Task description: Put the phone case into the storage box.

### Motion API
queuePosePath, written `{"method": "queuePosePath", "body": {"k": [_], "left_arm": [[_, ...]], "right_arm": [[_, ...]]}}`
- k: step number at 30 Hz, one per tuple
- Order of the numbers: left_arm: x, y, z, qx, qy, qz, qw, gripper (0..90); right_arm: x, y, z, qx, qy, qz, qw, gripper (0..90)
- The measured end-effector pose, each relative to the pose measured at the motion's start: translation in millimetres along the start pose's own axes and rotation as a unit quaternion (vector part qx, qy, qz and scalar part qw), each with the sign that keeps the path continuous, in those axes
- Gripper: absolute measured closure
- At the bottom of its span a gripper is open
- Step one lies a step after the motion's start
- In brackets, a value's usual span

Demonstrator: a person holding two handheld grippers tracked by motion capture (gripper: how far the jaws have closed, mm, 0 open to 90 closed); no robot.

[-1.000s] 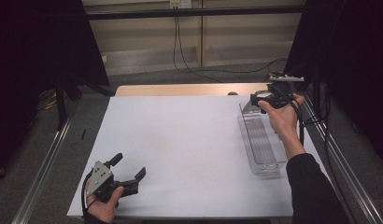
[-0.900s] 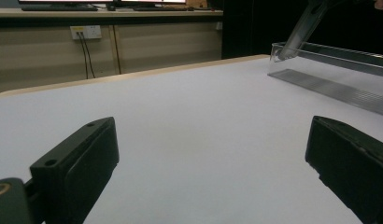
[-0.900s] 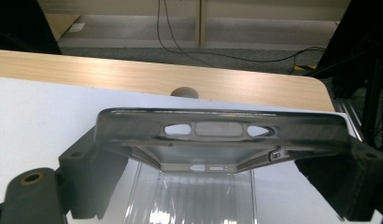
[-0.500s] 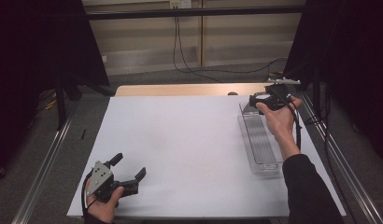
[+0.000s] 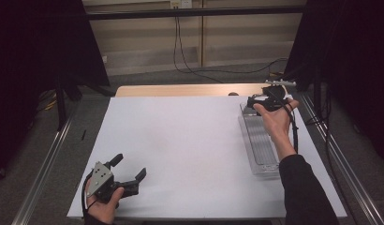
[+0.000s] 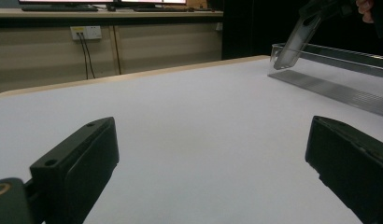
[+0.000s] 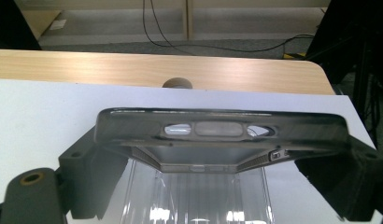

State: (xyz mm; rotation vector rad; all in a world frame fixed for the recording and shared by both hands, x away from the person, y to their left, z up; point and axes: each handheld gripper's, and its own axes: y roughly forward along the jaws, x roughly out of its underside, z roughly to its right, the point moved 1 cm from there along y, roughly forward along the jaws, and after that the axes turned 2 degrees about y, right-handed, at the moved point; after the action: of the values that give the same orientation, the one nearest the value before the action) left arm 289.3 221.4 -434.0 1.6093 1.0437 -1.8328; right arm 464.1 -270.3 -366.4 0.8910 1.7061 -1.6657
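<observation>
A long clear plastic tray (image 5: 261,143) lies along the right side of the white table (image 5: 190,140). My right gripper (image 5: 256,101) is at its far end, shut on the tray's end rim (image 7: 220,128), which spans the gap between the two jaws. From the left gripper view, a clear end piece (image 6: 294,42) hangs tilted from the right gripper (image 6: 322,7) above the tray's ribbed floor (image 6: 334,91). At the table's front left corner my left gripper (image 5: 131,165) rests low, jaws wide open with only bare white table between them (image 6: 213,140).
Past the white sheet a strip of wooden tabletop (image 5: 180,90) shows, with a small round hole (image 7: 177,83). Metal rails (image 5: 45,159) run along both sides. Cables (image 5: 180,42) hang by the back wall.
My right hand has shifted slightly left and nearer at the tray's far end. The left gripper has stayed put.
</observation>
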Motion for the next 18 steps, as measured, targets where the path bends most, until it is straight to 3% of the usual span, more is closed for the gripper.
{"method": "queuePosePath", "body": {"k": [18], "left_arm": [[0.1, 0.6, 0.3, 0.001, 0.003, -0.001, 1.0, 2.7]], "right_arm": [[-8.6, 15.0, -4.1, 0.011, 0.007, -0.031, 0.9994, 11.8]]}}
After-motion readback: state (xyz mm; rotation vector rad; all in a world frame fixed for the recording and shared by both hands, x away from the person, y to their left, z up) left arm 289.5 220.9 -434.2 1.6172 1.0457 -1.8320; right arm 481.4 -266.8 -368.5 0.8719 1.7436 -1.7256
